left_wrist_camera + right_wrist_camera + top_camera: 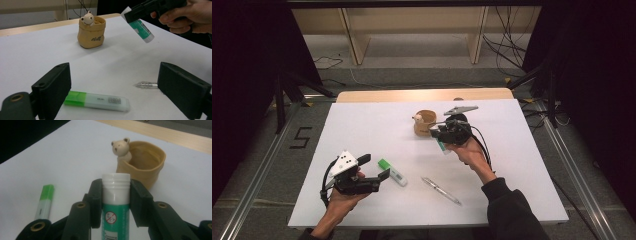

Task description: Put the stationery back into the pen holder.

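A white sheet covers the table [362, 125], and the room around it is dark. The right gripper [443, 134] is up in the air, just beside the little tan pot [426, 123] with a tiny bear on its rim. Its jaws pinch a glue stick [115, 202] with a green label and a white end. In the left gripper view the glue stick [139, 25] hangs tilted above the table. The left gripper [377, 167] is low near the front edge, with its jaws spread wide and nothing in them. A green highlighter [392, 172] lies right by its jaws. A silver pen [441, 190] lies near the front too.
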`<state>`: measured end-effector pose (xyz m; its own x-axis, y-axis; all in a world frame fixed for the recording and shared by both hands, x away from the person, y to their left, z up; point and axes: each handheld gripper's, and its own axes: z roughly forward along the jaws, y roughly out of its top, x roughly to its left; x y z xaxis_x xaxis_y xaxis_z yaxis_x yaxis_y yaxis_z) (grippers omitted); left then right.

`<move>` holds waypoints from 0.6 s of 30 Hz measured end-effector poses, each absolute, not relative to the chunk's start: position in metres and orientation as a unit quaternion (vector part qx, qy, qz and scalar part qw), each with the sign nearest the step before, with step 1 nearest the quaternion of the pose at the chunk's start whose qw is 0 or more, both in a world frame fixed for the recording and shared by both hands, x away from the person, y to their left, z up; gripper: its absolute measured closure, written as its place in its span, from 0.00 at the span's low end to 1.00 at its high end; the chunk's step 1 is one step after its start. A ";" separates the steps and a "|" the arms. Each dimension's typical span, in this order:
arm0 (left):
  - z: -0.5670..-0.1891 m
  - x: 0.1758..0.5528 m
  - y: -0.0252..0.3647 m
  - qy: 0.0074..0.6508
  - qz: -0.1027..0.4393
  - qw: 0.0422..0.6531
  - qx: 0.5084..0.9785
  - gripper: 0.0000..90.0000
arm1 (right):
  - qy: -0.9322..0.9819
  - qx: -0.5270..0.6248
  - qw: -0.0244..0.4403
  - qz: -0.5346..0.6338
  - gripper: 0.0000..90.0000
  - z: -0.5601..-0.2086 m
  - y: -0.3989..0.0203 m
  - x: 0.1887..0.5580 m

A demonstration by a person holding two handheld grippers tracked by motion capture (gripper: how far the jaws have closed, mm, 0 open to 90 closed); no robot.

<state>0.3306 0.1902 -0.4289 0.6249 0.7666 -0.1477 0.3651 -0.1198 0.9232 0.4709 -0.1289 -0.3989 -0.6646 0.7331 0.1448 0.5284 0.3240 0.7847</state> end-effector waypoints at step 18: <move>-0.429 0.330 0.191 0.391 0.188 0.536 0.724 0.13 | 0.783 0.415 0.132 0.444 0.73 -0.386 -0.129 0.496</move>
<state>0.3304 0.1906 -0.4287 0.6232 0.7679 -0.1478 0.3655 -0.1189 0.9232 0.4965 -0.1287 -0.3864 -0.6199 0.7678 0.1621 0.5330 0.2604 0.8050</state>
